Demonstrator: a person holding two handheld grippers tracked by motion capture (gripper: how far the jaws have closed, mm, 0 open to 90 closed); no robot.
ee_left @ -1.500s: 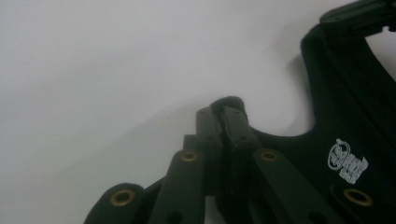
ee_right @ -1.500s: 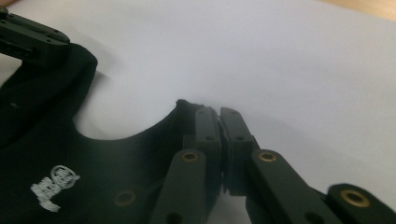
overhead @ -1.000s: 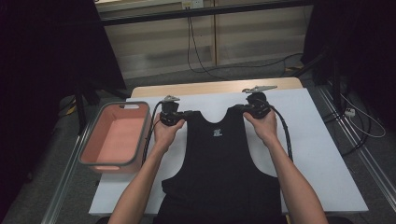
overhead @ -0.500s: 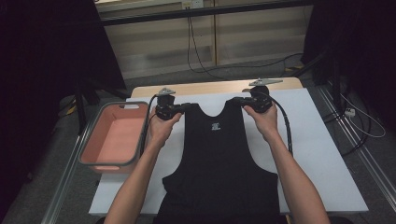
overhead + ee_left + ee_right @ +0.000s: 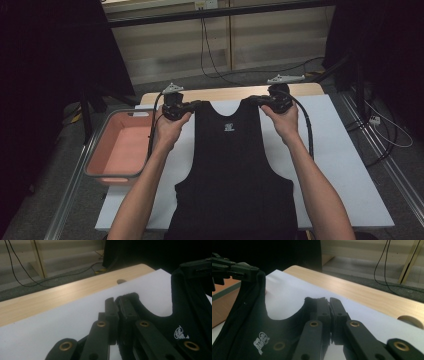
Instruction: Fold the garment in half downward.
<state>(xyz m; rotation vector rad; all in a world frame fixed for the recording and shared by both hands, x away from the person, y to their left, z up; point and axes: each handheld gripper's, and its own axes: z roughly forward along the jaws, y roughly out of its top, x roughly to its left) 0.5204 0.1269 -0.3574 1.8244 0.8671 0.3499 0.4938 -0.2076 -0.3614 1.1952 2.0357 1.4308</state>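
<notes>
A black vest (image 5: pixel 231 170) hangs spread between two tongs over the white sheet (image 5: pixel 345 165) on the surface (image 5: pixel 235 93). The left tongs (image 5: pixel 192 105) are clamped on the vest's left shoulder strap; in the left gripper view, the strap's end sits pinched between the closed jaws. The right tongs (image 5: pixel 255 99) are clamped on the right strap in the same way, with the black cloth bunched between the jaws in the right gripper view. The vest faces up, its small white logo (image 5: pixel 229 126) just below the neckline, and its hem reaches the near edge of the surface. A pink tub (image 5: pixel 97 150) sits left of the vest, beside the left forearm (image 5: pixel 145 195).
</notes>
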